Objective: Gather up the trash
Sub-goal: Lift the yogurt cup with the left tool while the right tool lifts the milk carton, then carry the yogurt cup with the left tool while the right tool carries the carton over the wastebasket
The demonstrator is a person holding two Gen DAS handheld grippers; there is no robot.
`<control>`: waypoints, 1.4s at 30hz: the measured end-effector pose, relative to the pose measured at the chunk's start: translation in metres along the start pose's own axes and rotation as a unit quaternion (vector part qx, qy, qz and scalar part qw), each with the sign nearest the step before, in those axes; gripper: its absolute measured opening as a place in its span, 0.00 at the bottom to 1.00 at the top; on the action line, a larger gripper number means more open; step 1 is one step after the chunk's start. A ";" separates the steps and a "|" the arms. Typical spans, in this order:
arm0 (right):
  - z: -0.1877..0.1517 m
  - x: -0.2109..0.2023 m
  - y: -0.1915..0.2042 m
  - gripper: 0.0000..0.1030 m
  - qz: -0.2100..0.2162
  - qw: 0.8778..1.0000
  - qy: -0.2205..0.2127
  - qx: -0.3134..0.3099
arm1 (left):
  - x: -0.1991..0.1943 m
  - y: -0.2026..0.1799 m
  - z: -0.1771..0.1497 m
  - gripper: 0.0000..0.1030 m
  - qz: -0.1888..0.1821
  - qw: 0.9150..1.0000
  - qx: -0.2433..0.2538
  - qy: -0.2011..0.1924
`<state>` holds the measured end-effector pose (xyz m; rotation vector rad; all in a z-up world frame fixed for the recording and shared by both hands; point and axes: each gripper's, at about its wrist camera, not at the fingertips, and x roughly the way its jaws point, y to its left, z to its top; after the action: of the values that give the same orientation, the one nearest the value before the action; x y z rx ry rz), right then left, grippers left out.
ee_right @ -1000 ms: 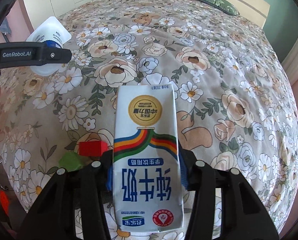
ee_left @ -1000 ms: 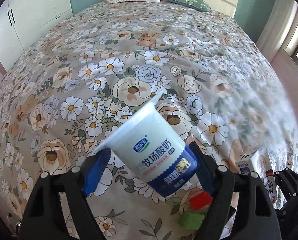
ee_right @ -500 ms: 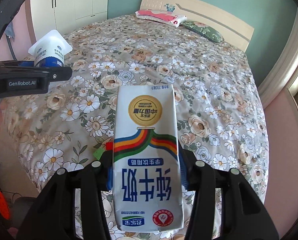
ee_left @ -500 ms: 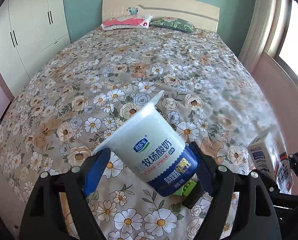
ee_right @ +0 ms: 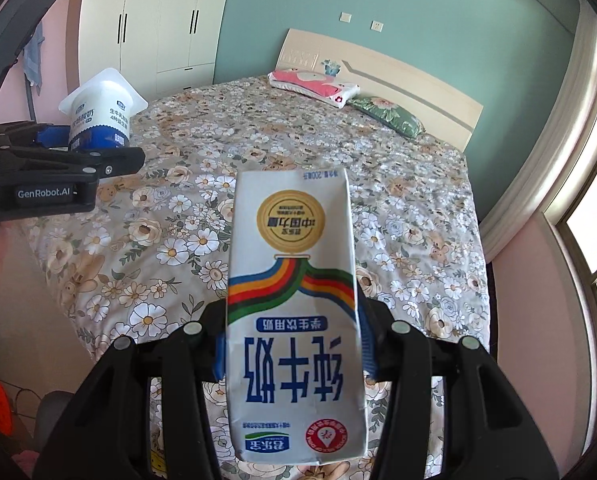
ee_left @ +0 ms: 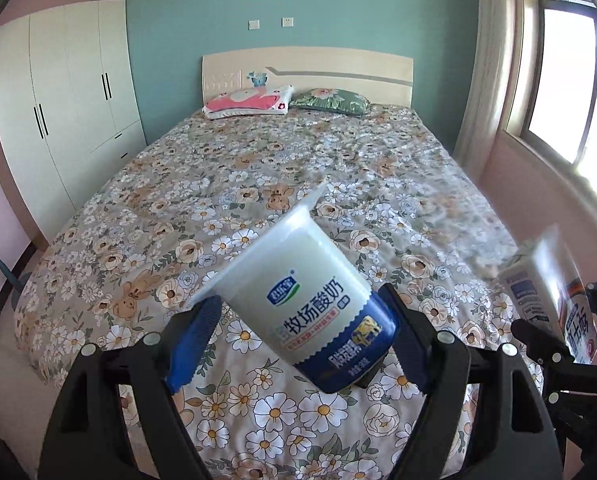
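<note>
Left gripper [ee_left: 298, 344] clenches a white-and-blue plastic yogurt cup [ee_left: 298, 296] by its base, tilted rim-forward, probably so that it stays pinned for carrying. Right gripper [ee_right: 292, 344] grasps a white rectangular milk carton [ee_right: 292, 320] across its narrow sides, print inverted. Both items hang above the near end of the floral-quilted bed [ee_left: 338, 168]. Open room lies ahead; white wardrobe [ee_left: 58, 112] bounds the left, window wall the right. No bin is visible.
</note>
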<state>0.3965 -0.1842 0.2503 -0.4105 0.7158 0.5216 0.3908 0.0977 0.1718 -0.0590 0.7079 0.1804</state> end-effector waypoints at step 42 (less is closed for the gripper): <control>-0.092 -0.221 0.084 0.48 0.025 0.994 -0.065 -0.080 | -0.198 -0.002 -0.152 0.79 -0.057 0.980 0.188 -0.025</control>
<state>0.1597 -0.2327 0.3285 -0.5050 0.5614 0.6505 0.1461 0.0494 0.1850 0.2643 0.6764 -0.0637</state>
